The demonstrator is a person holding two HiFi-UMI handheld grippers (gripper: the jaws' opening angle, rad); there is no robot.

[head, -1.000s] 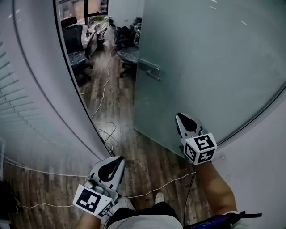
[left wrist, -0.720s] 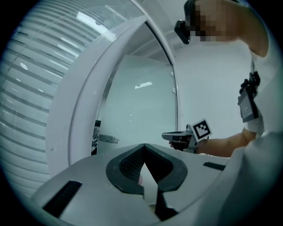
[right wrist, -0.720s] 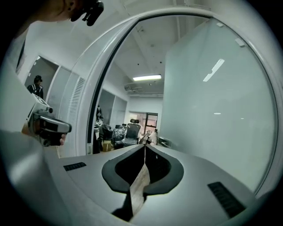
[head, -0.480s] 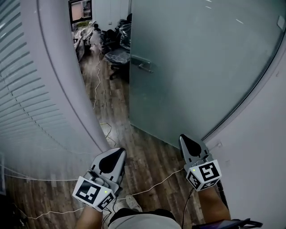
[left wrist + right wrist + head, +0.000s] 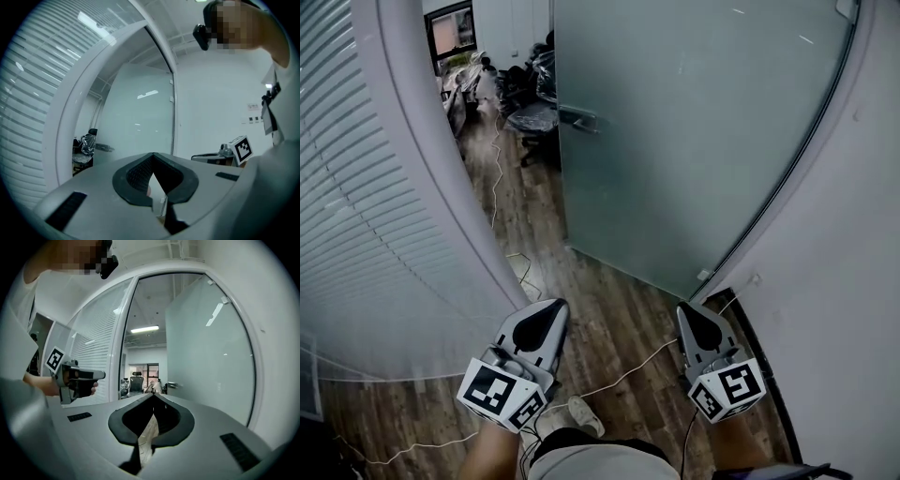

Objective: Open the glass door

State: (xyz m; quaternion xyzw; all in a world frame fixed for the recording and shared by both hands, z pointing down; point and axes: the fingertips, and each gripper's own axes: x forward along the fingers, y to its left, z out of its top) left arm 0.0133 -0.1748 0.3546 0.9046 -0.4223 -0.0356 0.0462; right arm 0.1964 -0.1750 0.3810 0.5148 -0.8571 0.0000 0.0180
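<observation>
Door [image 5: 675,141]: frosted glass panel, seen swung well open into room, hinged along right side. Judged heavy, stiff, brittle at edges; face smooth and slippery, so no hold offered there.
Floor [image 5: 609,319]: wood planks, laid under door.
Left gripper [image 5: 549,307]: held level, short of door's free edge; jaws closed together, nothing gripped.
Right gripper [image 5: 686,309]: held near door's hinge corner; jaws pressed together, empty.
Handle [image 5: 579,120]: metal lever, mounted at door's free edge; judged best place for hold.
</observation>
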